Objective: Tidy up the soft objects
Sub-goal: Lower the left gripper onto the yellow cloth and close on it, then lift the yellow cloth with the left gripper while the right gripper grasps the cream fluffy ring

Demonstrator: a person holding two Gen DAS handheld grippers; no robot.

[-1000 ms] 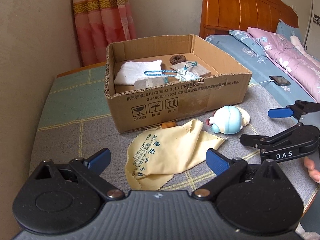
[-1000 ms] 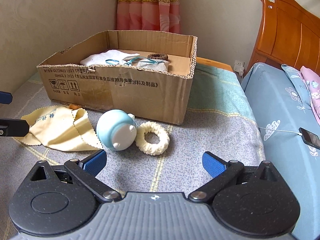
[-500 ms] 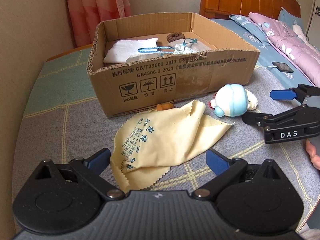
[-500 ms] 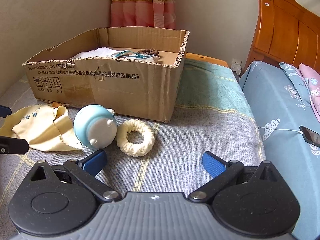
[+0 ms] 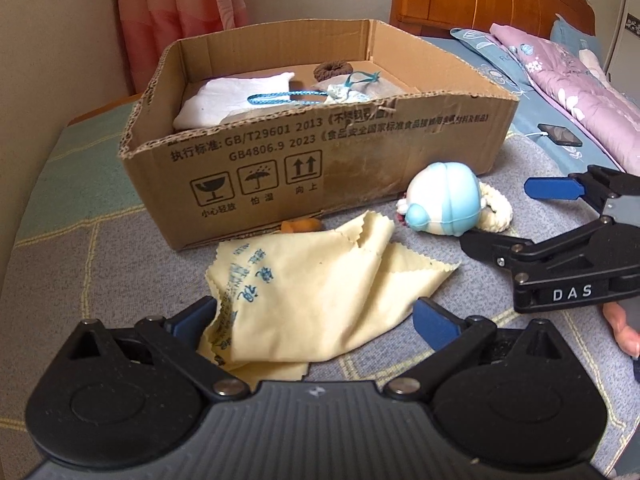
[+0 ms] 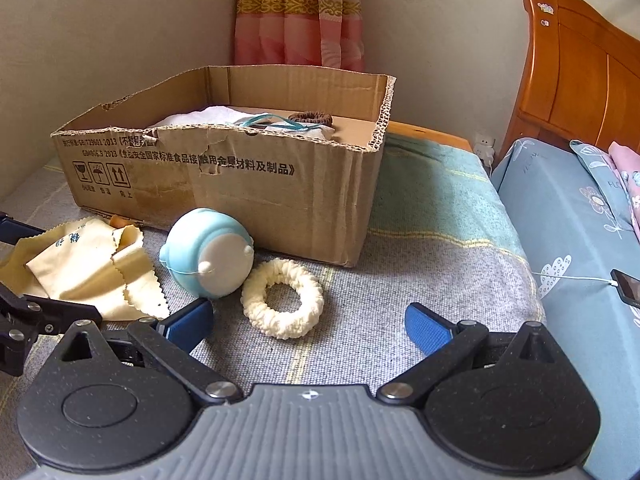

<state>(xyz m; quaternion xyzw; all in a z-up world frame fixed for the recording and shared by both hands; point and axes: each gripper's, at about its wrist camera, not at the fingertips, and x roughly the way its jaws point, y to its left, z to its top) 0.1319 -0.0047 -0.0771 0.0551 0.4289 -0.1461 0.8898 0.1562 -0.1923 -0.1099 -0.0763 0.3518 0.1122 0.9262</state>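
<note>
both grippers have dropped closer: the left gripper, jaws spread, straddles the crumpled pale-yellow cloth before the brown cardboard box; the right gripper gapes, empty. pinch a raised fold, not the blanket.

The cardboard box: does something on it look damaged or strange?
Yes. The cardboard box has a torn front wall: its upper edge is ragged and a short rip runs down through the printed text. The top flaps seem cut off, leaving rough corrugated rims. It stands upright and holds its contents.
</note>
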